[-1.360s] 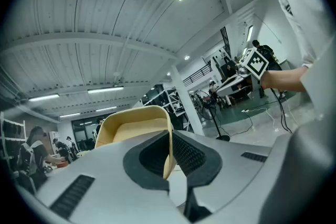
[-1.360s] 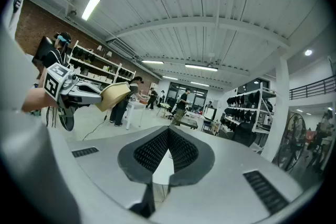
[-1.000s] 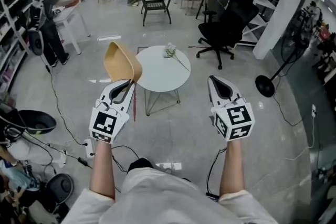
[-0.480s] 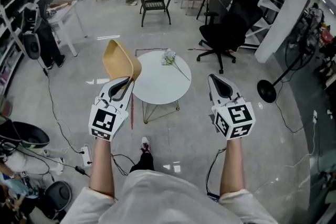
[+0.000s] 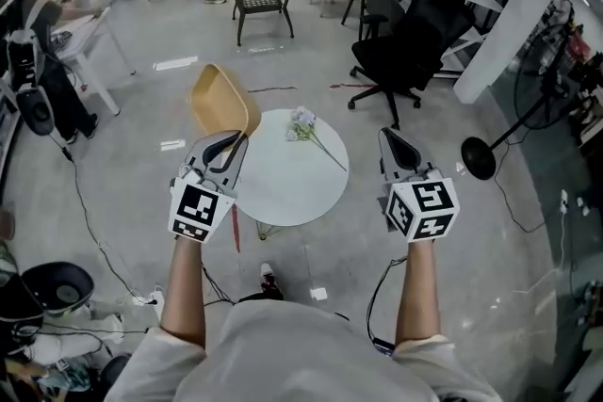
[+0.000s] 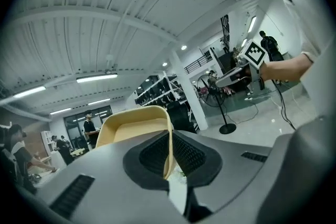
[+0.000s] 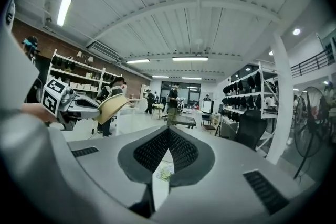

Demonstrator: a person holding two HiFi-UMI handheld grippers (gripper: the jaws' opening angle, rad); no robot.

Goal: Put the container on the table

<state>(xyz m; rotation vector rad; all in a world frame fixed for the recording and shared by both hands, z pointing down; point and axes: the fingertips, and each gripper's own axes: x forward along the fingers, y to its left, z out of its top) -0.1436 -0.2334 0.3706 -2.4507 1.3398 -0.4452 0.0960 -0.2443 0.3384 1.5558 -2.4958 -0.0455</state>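
the container (image 5: 221, 101) is not yet set down: it is held by its rim in the clamped left gripper (image 5: 224, 149), above the round table's (image 5: 283, 188) left edge. the right gripper (image 5: 397, 148) is carried closed, empty. since a second ago the table has been brought nearer below

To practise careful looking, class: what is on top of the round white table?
A flower sprig lies near the far edge of the table. The left gripper, holding the tan container, covers its left edge; that strip is unseen.
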